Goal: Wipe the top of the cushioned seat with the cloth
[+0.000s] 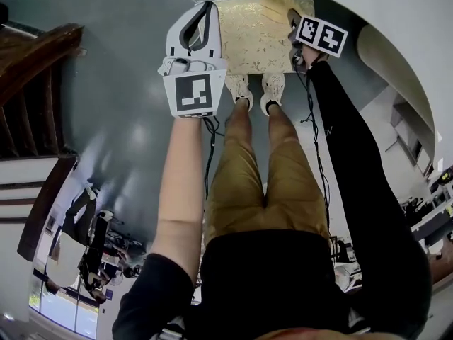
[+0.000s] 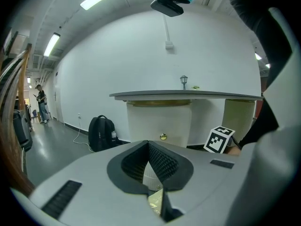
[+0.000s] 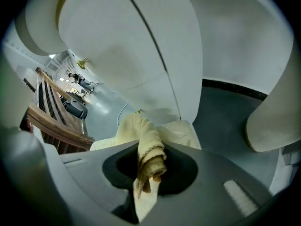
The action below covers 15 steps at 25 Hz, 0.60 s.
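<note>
Right claw (image 3: 150, 157) is clamped on the yellow cloth (image 3: 141, 133): a bunched fold sits between the jaws, and the rest trails ahead of the claw onto the cushioned seat (image 3: 183, 132), which lies just below and in front of it. Left claw (image 2: 149, 149) has its jaws together with nothing in them, and the seat's patterned top is under it and off to its right. My shoes (image 1: 239, 89) stand at the seat's near edge, behind both claws.

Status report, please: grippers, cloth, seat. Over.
Left gripper shut, empty, above left edge of seat. Right gripper shut on cloth, at far right corner. Nothing else seen on top.
</note>
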Tool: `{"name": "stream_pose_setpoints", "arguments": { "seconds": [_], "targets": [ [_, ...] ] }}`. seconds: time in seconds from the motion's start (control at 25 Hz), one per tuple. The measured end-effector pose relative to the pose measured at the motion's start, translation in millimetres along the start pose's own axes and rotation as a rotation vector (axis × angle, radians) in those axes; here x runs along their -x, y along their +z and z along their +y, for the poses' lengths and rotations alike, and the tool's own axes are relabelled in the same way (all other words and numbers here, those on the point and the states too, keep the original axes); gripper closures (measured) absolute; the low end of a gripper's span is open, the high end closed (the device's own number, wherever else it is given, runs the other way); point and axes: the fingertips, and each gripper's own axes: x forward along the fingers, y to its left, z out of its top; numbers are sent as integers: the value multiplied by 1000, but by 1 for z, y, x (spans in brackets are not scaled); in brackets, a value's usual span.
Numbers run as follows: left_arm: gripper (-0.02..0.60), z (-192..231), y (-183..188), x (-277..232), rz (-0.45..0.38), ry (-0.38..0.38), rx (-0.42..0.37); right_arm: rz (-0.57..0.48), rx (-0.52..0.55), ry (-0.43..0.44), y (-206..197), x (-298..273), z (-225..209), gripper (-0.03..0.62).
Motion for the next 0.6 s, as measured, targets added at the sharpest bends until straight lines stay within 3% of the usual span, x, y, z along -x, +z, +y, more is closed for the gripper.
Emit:
{"name": "stream_pose_setpoints", "arguments": {
  "seconds": [0.24, 0.48, 0.6],
  "targets": [
    [574, -23, 9, -2, 5, 7, -17, -26, 16, -73, 18, 19, -58, 537],
    [574, -36, 10, 5, 12, 25, -14, -85, 48, -331, 33, 50, -138, 537],
    [574, -34, 8, 11, 16, 27, 0, -165, 36, -371, 39, 70, -150, 537]
  ]
}}
